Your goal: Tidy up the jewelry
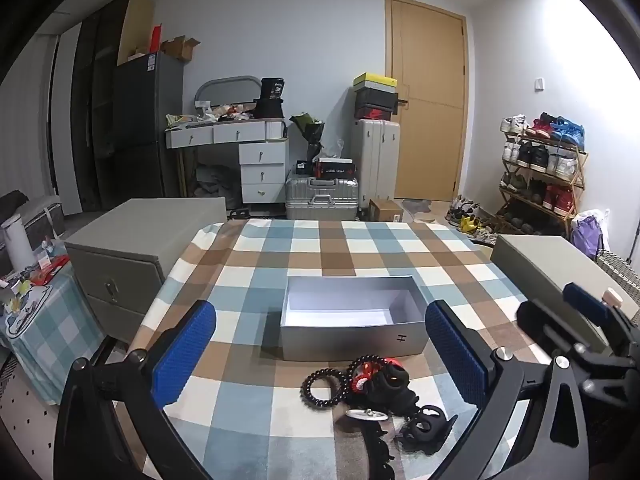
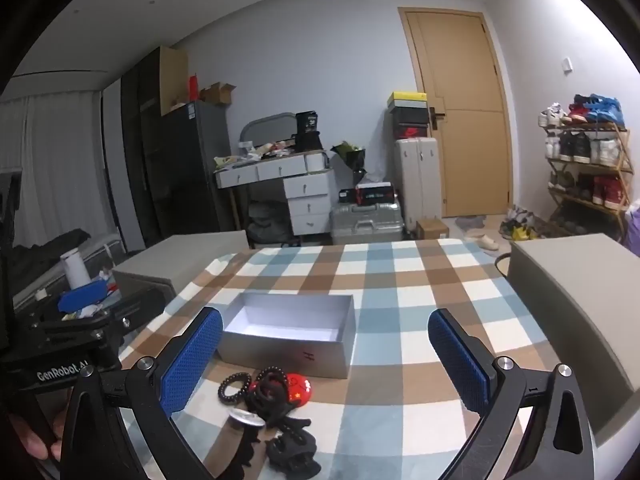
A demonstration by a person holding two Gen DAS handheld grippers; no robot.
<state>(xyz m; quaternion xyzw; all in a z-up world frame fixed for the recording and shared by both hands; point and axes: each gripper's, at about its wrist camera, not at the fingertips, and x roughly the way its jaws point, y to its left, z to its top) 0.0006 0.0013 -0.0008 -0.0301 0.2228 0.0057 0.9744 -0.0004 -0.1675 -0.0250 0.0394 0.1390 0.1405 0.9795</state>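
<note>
Silver box [image 1: 352,336] sits mid-frame on the checked cloth [image 1: 360,252], open and empty; the task is judged to be at its first pick. Jewelry pile [image 1: 372,392] lies just below the box, lower centre. Left gripper [image 1: 320,352] and right gripper [image 2: 326,354] both stand spread wide, holding nothing. Next move: descend on one piece, close, lift over the box's near wall. Cloth beyond the box offers free room.

Checked tablecloth [image 1: 320,248], tan door [image 1: 428,100], shoe rack [image 1: 540,168], silver suitcase [image 1: 322,198]
</note>
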